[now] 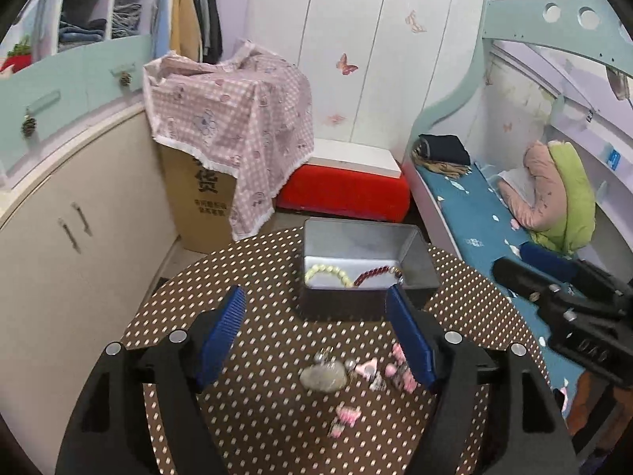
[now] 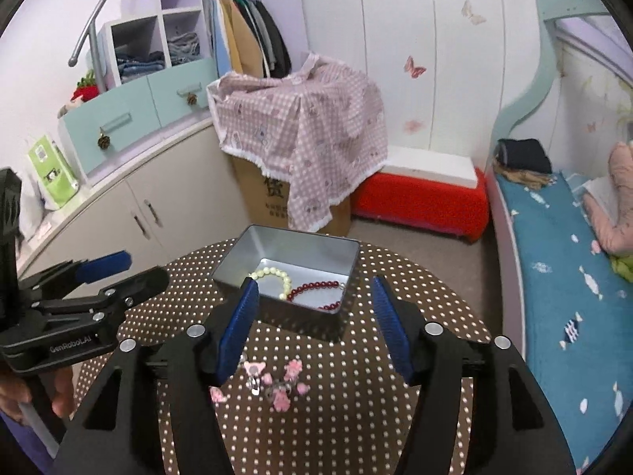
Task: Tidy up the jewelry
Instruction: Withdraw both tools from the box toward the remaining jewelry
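Note:
A grey metal box (image 1: 415, 261) (image 2: 237, 259) stands on the round dotted table (image 1: 253, 415) (image 2: 356, 415). Inside lie a pale yellow bead bracelet (image 1: 328, 273) (image 2: 277, 273) and a dark red bead bracelet (image 1: 374, 275) (image 2: 316, 289). In front of the box lie loose pink hair clips (image 1: 399, 368) (image 2: 283, 386), a pink clip nearer me (image 1: 344, 419) and a grey oval piece (image 1: 322, 378). My left gripper (image 1: 316, 301) is open and empty above the loose pieces. My right gripper (image 2: 314, 293) is open and empty, also above them; it shows in the left view (image 1: 510, 267).
A cardboard box under a pink checked cloth (image 1: 233, 126) (image 2: 308, 126) and a red stool (image 1: 344, 194) (image 2: 419, 198) stand behind the table. A cream cabinet (image 1: 71, 213) is at the left, a bed with a blue sheet (image 1: 474, 206) (image 2: 554, 261) at the right.

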### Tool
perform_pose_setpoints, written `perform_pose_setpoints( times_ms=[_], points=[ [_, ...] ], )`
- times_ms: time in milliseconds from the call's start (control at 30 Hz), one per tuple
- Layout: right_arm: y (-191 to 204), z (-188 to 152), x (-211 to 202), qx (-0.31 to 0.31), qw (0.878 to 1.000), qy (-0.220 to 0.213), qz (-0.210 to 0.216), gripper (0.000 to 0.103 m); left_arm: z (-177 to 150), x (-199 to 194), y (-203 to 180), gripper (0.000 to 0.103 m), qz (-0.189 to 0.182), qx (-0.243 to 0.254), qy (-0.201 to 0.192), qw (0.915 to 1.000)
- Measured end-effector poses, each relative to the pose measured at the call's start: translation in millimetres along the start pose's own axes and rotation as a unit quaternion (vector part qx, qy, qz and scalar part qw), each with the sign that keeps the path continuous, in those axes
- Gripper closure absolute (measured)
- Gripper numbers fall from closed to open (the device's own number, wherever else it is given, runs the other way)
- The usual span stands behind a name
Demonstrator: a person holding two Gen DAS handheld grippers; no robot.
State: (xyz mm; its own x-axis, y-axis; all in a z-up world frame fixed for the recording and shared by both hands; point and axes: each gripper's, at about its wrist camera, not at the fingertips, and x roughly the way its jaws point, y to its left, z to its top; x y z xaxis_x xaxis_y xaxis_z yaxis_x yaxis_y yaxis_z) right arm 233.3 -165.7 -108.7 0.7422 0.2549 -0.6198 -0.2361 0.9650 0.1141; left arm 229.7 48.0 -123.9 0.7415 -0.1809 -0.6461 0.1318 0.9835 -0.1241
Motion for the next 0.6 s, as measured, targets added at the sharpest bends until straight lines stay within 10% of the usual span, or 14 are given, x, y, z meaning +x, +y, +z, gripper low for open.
perform_pose_setpoints(
  times_ms=[600],
  points=[
    [-3.9,-76.8,-28.1,0.009,0.999,-0.005,-0.053,0.033,-75.9,-10.7,4.0,0.026,0.008,-0.004,-0.006,0.9999]
  ],
)
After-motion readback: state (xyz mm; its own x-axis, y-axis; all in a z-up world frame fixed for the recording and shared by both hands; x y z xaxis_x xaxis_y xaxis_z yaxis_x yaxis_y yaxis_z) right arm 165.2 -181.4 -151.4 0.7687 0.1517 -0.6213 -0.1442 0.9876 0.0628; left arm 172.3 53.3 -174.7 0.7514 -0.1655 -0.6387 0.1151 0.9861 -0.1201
